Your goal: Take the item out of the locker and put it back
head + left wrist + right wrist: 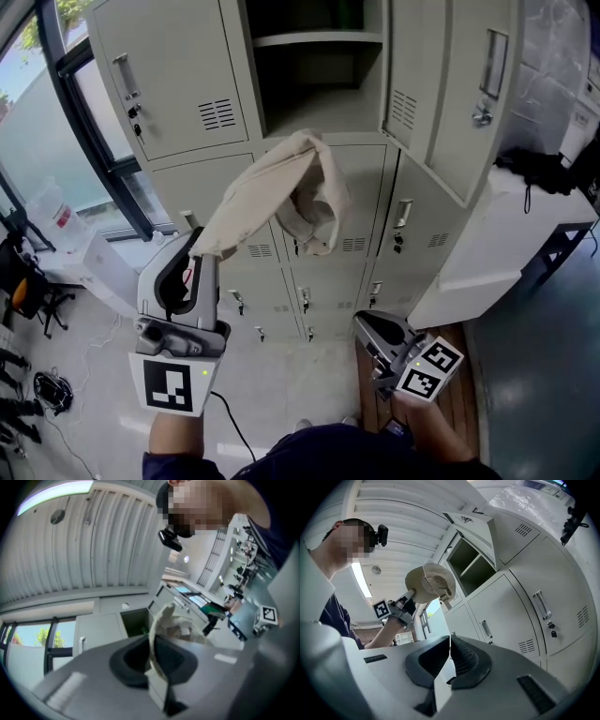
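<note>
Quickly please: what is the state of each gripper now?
Left gripper: closed on the beige hat.
Right gripper: closed, holding nothing.

The left gripper and right gripper are light grey, with black-lined jaws and black-and-white marker cubes. The person wears a dark navy top.

A beige soft cloth hat is set against pale grey-green steel lockers. Black-and-white squares are printed on the grey plastic left gripper at seven o'clock and on the grey plastic right gripper at five o'clock. Both are lined in black.
</note>
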Available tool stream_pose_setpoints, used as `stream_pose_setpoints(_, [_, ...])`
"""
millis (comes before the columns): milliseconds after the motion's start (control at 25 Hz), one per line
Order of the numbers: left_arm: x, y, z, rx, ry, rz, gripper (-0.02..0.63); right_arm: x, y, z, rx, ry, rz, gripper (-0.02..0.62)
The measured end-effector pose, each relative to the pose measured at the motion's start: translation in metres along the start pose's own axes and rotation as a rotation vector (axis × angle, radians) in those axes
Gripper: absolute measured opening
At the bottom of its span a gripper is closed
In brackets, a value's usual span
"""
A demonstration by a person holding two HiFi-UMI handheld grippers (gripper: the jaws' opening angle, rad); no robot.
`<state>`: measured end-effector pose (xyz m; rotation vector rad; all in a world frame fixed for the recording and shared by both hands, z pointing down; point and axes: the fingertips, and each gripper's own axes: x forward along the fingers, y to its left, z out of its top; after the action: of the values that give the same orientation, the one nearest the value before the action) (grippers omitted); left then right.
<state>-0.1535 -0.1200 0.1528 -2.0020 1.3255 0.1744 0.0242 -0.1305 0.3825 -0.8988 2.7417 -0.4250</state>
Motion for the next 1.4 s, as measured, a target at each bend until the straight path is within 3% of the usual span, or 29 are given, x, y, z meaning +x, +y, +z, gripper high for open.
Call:
stream_pose_setpoints(440, [0.052, 0.007, -0.005, 0.107, 0.022, -0.006, 0.021, 0.007, -0.021, 0.006, 0.019, -0.003, 0.026, 0.009])
stream_pose_setpoints(920, [0.156, 0.017, -0.034, 0.346, 0.134, -0.028, 0.021, 0.011, -0.047, 0.011, 0.034, -0.017, 0.027, 0.009])
stream_pose_setpoints(1400, [0.262, -0.007, -0.080, 0.622, 0.250, -0.117, 0.023, -0.007, -0.073, 0.010, 0.056, -0.026, -0.009, 0.009])
